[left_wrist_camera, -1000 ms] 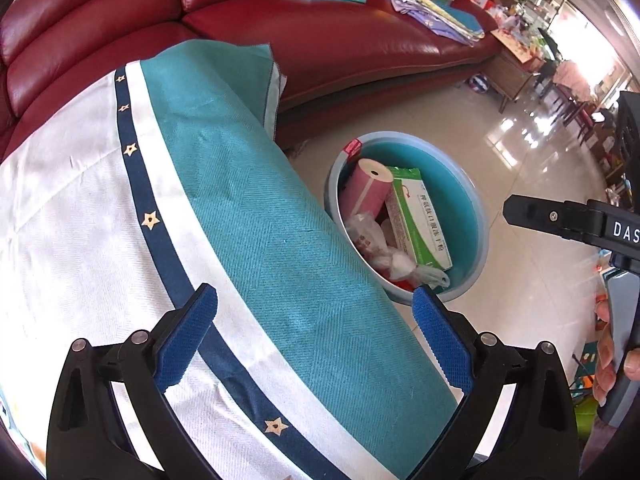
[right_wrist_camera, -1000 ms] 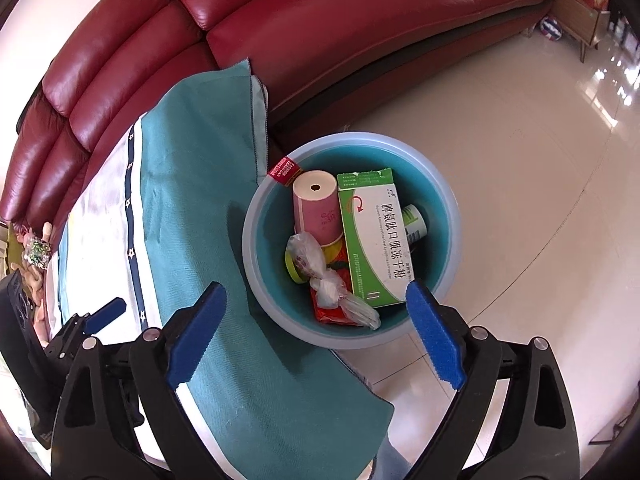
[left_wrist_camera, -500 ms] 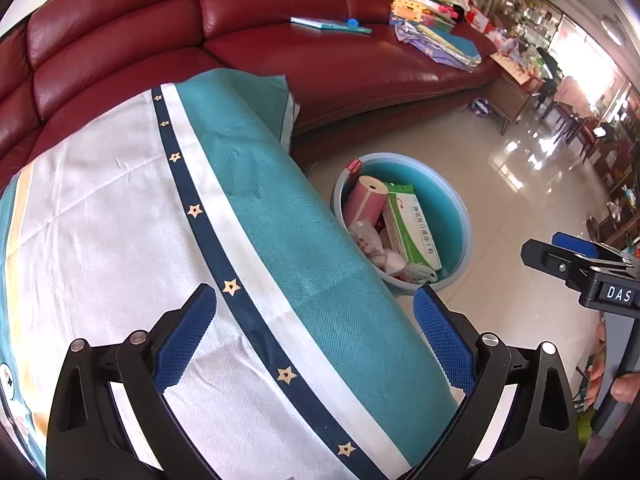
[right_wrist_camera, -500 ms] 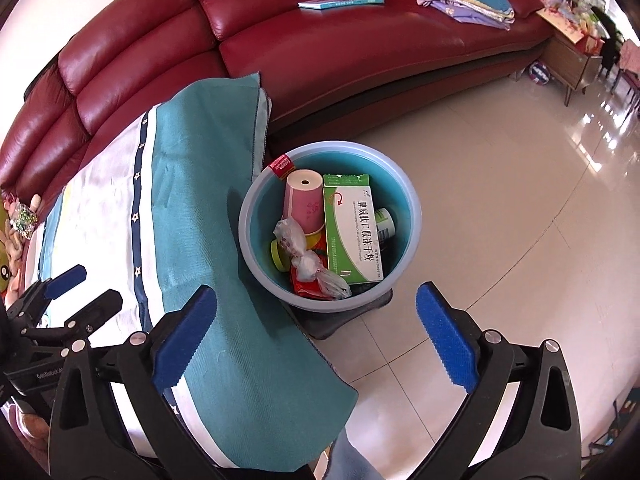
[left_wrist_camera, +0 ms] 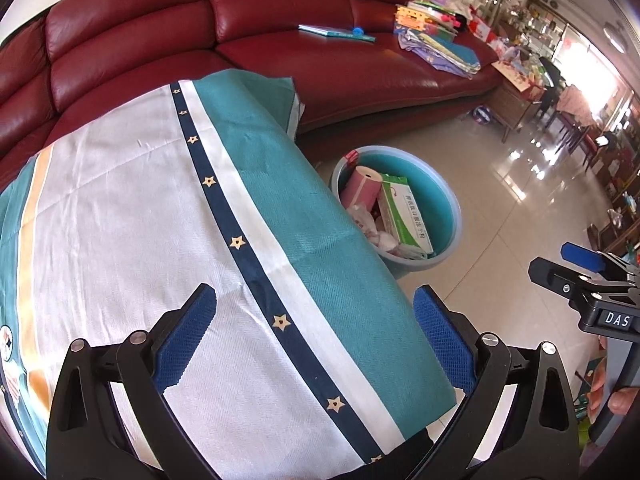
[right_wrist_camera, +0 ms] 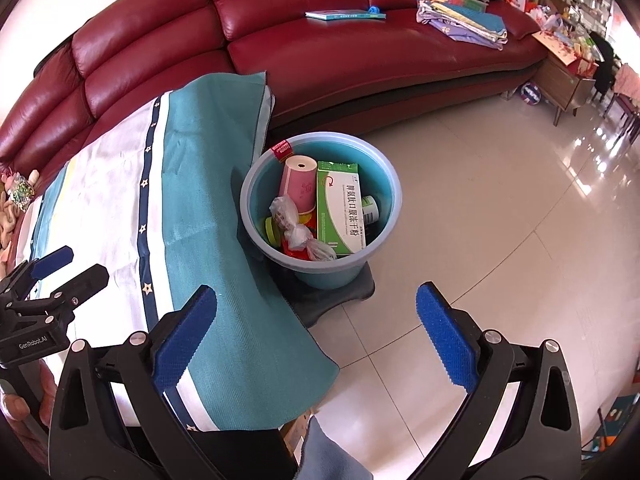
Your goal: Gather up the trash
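Well ahead of both wide-open tongs (right_wrist_camera: 316,336), trash-filled blue bucket (right_wrist_camera: 256,184).

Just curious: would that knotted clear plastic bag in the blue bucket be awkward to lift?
Probably floppy: the knotted clear plastic bag looks crumpled and slumps over other trash in the blue bucket. It seems light, being small and thin. Its glossy film might slip between pads.

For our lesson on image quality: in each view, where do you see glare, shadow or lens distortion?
Left wrist view: glare on the floor at right, blown-out windows beyond, the sofa bowed by the fisheye. Right wrist view: sheen on the sofa leather, the bucket casting shadow onto the cloth, dark corners around the round image.
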### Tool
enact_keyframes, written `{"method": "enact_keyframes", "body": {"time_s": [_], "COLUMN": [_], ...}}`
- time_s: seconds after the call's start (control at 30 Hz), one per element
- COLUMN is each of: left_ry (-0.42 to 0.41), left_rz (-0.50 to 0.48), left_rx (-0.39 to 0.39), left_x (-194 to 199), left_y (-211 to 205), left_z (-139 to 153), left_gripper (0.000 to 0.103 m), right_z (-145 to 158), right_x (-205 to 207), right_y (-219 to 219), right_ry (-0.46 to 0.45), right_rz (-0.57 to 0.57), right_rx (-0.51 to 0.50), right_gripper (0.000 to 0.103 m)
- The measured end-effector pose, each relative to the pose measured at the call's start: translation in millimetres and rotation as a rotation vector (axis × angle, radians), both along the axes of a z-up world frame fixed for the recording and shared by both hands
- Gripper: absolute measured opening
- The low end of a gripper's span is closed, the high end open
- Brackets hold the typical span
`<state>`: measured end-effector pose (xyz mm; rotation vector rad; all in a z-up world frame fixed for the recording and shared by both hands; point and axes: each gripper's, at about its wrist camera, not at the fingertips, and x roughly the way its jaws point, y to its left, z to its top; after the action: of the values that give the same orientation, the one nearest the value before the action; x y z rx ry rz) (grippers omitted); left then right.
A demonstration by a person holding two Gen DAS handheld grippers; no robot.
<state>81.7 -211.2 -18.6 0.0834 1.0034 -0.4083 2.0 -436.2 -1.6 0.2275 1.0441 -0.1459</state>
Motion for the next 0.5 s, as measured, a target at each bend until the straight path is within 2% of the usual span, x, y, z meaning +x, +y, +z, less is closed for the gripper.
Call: {"method": "enact_keyframes", "body": {"time_s": [0.5], "left_ry": [-0.005], "left_rz": [0.02], "left_rx": [0.025], "left_x": [-12.6], "left_y": [3.6], "left_z": [-0.6], "left_gripper": [0.099], "right_z": [-5.4], "right_x": [-11.3], "right_y": [4.4], "right_ry": [-0.013], "right_rz": [0.018], "right_rx": [0.034], "right_gripper": [0.096]}}
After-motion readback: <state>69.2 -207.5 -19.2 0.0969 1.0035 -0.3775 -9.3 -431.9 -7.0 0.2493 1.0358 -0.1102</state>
